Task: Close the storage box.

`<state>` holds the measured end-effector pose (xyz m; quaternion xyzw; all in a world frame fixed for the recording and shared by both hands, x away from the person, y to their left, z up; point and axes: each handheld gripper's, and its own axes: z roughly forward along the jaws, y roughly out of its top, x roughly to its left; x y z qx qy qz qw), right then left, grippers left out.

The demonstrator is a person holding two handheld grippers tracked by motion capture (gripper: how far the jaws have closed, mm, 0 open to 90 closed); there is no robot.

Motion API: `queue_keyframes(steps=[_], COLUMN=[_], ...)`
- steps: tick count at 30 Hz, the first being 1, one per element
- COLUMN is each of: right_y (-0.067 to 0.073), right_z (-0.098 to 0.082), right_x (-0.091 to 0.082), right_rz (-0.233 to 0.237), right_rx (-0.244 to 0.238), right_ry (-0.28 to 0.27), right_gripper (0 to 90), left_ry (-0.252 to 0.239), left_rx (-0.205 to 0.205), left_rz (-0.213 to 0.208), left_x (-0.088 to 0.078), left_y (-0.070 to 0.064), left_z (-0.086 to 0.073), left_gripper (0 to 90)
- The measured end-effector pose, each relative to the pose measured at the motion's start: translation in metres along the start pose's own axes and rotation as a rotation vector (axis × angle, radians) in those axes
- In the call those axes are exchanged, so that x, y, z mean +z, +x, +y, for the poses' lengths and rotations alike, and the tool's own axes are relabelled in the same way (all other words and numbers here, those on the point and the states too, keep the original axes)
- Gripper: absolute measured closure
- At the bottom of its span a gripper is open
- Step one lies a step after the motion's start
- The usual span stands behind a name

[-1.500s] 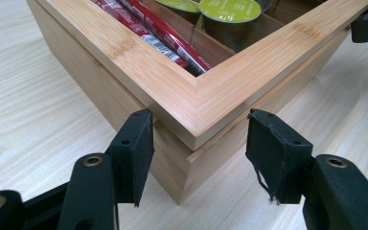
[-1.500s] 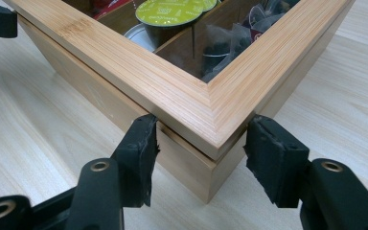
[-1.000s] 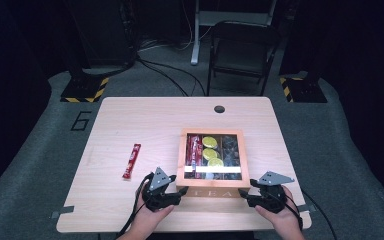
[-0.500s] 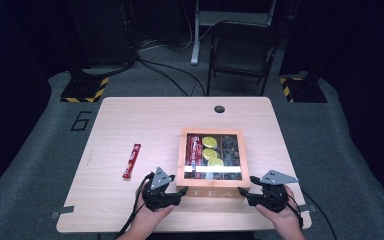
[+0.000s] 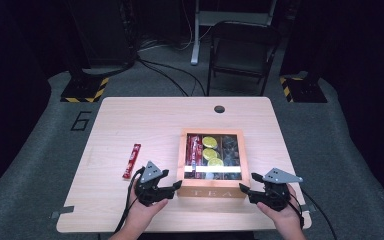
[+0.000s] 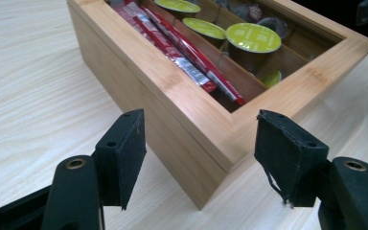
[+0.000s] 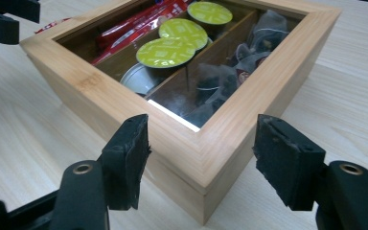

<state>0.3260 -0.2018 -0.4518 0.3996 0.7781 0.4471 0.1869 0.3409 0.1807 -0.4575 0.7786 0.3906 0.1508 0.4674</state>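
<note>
wooden tea box (image 5: 212, 190) sits lower centre of the table (image 5: 130, 115), roughly square, front face toward the bottom edge, lettered "tea". left gripper (image 5: 172, 189) and right gripper (image 5: 246, 191) flank its front corners, jaws apart, gripping nothing.

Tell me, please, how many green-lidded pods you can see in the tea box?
3, in a row down the middle compartment of the wooden tea box: far pod, middle pod, near pod. Beneath them, more may be hidden: a silvery pod shows there.
</note>
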Motion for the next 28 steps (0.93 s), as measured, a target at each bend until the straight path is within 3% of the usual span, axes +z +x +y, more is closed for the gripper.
queue_keyframes(steps=[4,18,23,28], right_y=[-0.006,-0.022,-0.026,-0.023], right_z=[-0.001,-0.009,-0.012,-0.012], right_x=[-0.001,-0.003,-0.005,-0.007], right_rz=[-0.029,-0.095,-0.095,-0.079], right_rx=[0.027,0.097,0.128,0.115], right_ry=[-0.03,-0.056,-0.063,-0.07], right_gripper=[36.9,36.9,36.9,36.4], left_ry=[-0.012,-0.012,0.0,-0.011], left_rx=[-0.012,-0.059,-0.07,-0.082], left_rz=[0.02,0.057,0.064,0.081], left_x=[-0.002,-0.004,-0.003,-0.006], left_y=[0.007,0.031,0.038,0.046], left_z=[0.001,0.001,0.001,0.004], left_gripper=[35.0,35.2,35.2,35.1])
